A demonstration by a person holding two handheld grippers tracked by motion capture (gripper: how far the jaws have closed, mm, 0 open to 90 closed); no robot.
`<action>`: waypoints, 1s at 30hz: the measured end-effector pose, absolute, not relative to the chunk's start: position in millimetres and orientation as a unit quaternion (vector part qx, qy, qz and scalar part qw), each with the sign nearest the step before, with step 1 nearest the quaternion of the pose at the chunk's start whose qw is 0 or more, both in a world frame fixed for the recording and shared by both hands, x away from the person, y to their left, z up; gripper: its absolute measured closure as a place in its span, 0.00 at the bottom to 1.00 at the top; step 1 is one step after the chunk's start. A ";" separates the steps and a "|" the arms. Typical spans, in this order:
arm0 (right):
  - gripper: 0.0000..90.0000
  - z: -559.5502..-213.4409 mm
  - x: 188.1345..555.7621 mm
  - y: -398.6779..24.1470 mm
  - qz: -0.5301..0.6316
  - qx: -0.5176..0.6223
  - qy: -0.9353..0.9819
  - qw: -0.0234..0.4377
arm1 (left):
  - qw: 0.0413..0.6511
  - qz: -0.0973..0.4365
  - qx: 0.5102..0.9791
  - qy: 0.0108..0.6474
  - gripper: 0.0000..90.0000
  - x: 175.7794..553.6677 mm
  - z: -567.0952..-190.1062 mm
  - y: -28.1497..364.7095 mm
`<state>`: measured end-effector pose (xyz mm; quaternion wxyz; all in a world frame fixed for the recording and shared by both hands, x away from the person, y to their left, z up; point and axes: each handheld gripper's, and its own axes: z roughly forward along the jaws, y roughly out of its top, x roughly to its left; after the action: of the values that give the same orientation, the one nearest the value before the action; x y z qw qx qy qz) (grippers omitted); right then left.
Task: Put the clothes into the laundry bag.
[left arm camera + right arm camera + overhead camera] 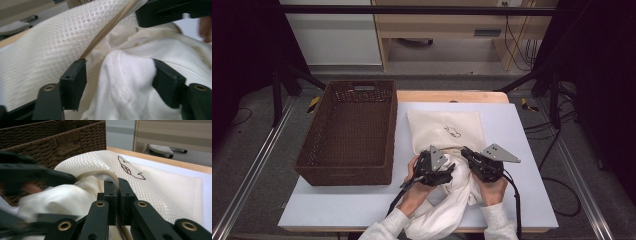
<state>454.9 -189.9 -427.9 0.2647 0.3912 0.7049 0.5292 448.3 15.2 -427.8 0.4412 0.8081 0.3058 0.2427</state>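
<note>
The mesh laundry bag [445,131] lies flat on the table [522,150], just right of the wicker basket [349,130], its zippered mouth at the near end; a white garment [447,205] spills from that mouth toward the near edge; both look light, soft and limp, likely to sag and bunch, so the stiffer zipper edge [110,174] seems the surest hold on the bag, and a gathered fold on the garment; the right gripper [117,192] is clenched on that zipper edge, holding the mouth up; the left gripper [120,75] stands spread, its jaws astride a bulge of garment without pinching it.
</note>
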 end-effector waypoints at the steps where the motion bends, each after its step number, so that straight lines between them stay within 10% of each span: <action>1: 0.97 -427.9 454.9 -189.9 0.529 0.391 0.705 0.264 | 0.446 0.233 0.810 0.302 0.31 441.4 -424.0 20.5; 13: 0.97 -428.3 454.4 -188.1 0.528 0.389 0.708 0.263 | 0.422 0.209 0.833 0.289 0.22 414.9 -450.0 -1.2; 21: 0.97 -428.7 455.2 -188.5 0.529 0.389 0.708 0.260 | 0.422 0.235 0.825 0.293 0.71 423.3 -448.5 -3.4; 30: 0.97 -426.9 454.1 -189.3 0.530 0.389 0.705 0.265 | 0.421 0.249 0.820 0.297 0.85 446.9 -423.5 -8.4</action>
<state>454.1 -189.3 -426.9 0.2648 0.3893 0.7051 0.5302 446.9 -8.4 -423.5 0.4211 0.8199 0.2973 0.2492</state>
